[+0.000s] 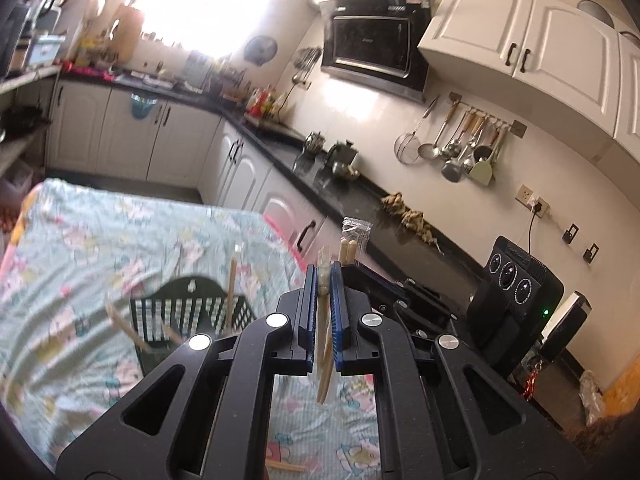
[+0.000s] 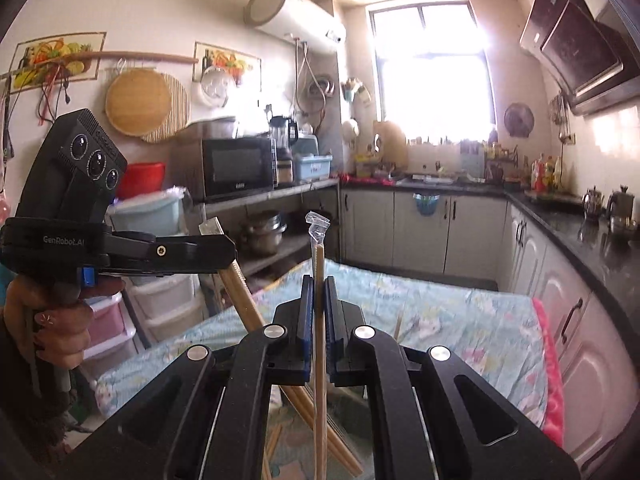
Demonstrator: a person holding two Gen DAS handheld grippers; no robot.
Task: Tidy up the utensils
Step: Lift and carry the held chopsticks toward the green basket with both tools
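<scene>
My left gripper (image 1: 325, 276) is shut on a wrapped pair of wooden chopsticks (image 1: 322, 356) held upright above the table. It also shows in the right wrist view (image 2: 224, 250), at the left, gripping its chopsticks (image 2: 244, 300). My right gripper (image 2: 319, 290) is shut on another pair of chopsticks in a clear plastic sleeve (image 2: 319, 264), upright. In the left wrist view the right gripper's body (image 1: 404, 300) and its chopsticks (image 1: 347, 249) show just behind. A dark slotted utensil basket (image 1: 192, 312) stands on the table with several chopsticks (image 1: 231, 292) in it.
The table wears a pale floral cloth (image 1: 100, 240), with a loose chopstick (image 1: 286, 467) near its front. A black kitchen counter (image 1: 352, 196) with white cabinets runs along the right. Utensils hang on a wall rail (image 1: 468, 148). A shelf with a microwave (image 2: 236, 168) stands left.
</scene>
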